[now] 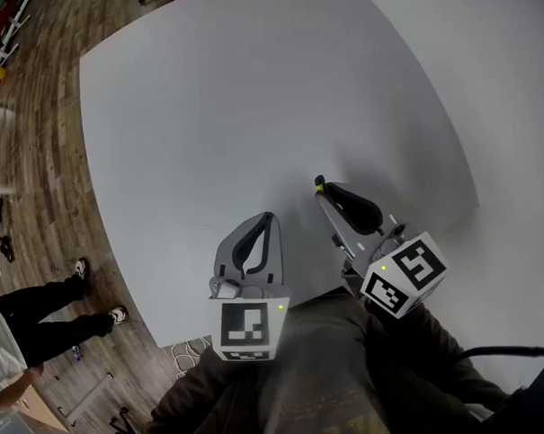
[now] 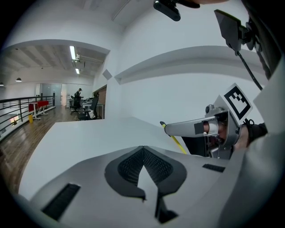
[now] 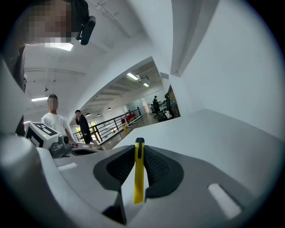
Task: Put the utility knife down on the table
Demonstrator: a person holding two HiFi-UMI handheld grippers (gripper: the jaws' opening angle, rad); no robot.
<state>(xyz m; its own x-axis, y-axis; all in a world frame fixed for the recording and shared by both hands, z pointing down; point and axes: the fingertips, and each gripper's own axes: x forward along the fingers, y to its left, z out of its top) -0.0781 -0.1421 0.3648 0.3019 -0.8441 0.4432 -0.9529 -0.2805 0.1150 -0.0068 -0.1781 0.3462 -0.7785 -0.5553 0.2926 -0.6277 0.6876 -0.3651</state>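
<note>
A thin yellow utility knife (image 3: 139, 171) with a black tip stands clamped between the dark pads of my right gripper (image 3: 139, 153), which is shut on it. In the head view the right gripper (image 1: 323, 188) is held over the near right part of the white table (image 1: 249, 105), and the knife (image 1: 319, 186) pokes out at its tip. My left gripper (image 1: 270, 219) hovers beside it on the left, jaws shut with nothing between them. In the left gripper view, the left gripper (image 2: 143, 148) has its pads meeting at the tip, and the knife (image 2: 176, 140) shows under the right gripper.
The wide white table (image 2: 80, 138) has wooden floor (image 1: 36, 177) to its left. A person's legs and shoes (image 1: 51, 307) stand on that floor near the table's left corner. Two people (image 3: 67, 120) stand by a railing in the background.
</note>
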